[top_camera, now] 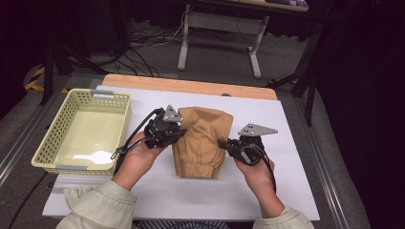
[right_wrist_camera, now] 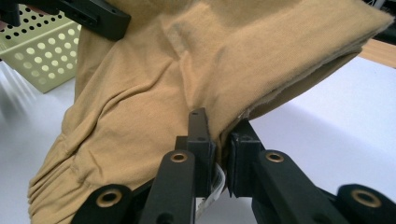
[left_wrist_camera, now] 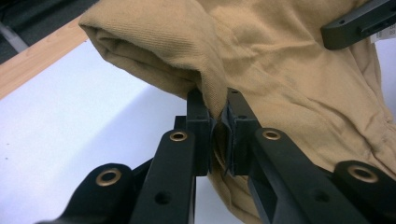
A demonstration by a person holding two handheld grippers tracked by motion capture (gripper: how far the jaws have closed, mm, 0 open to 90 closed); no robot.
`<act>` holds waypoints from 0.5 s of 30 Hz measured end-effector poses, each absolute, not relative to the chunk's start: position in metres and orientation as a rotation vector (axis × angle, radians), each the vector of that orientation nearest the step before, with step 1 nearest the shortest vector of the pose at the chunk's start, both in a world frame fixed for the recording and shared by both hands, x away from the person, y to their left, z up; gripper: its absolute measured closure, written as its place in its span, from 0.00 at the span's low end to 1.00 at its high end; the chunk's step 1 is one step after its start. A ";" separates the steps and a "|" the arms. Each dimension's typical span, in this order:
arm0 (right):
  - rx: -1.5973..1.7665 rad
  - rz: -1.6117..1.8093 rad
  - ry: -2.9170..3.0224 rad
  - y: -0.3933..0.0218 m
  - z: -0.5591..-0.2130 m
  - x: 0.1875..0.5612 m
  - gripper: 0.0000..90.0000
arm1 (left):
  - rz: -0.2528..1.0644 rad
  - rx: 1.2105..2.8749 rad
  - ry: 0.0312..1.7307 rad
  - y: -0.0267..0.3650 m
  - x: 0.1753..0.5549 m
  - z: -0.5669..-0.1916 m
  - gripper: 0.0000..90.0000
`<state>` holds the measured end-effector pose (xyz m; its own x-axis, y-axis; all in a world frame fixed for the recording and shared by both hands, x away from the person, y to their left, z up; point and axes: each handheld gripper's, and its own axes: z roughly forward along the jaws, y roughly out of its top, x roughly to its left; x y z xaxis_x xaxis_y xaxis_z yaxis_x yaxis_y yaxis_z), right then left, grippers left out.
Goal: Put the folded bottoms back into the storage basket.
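Garment (top_camera: 203, 140): tan, folded, mid-desk (top_camera: 296, 191).
Left gripper (left_wrist_camera: 217, 122): fingers pinching the garment's left edge.
Right gripper (right_wrist_camera: 220, 135): fingers pinching its right edge.
Basket (top_camera: 47, 140): near desk's left edge.

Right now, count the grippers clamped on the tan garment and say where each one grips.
2. The left gripper pinches the tan garment at its left edge; the right gripper pinches its right edge, beside a white tag.
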<state>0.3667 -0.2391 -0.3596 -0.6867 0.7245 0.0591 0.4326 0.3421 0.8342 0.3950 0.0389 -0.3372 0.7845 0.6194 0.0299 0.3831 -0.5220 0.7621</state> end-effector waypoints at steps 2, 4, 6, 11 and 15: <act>1.028 1.274 2.291 -0.236 -0.358 0.368 0.91 | 0.389 2.183 0.740 0.041 0.396 -0.336 0.92; 1.021 1.280 2.294 -0.234 -0.357 0.371 0.91 | 0.391 2.183 0.744 0.044 0.397 -0.334 0.92; 1.018 1.283 2.295 -0.230 -0.355 0.373 0.91 | 0.396 2.181 0.751 0.048 0.398 -0.331 0.92; 1.008 1.299 2.296 -0.220 -0.350 0.379 0.91 | 0.414 2.178 0.761 0.060 0.401 -0.324 0.92; 1.009 1.312 2.293 -0.211 -0.347 0.383 0.91 | 0.426 2.180 0.763 0.069 0.404 -0.318 0.92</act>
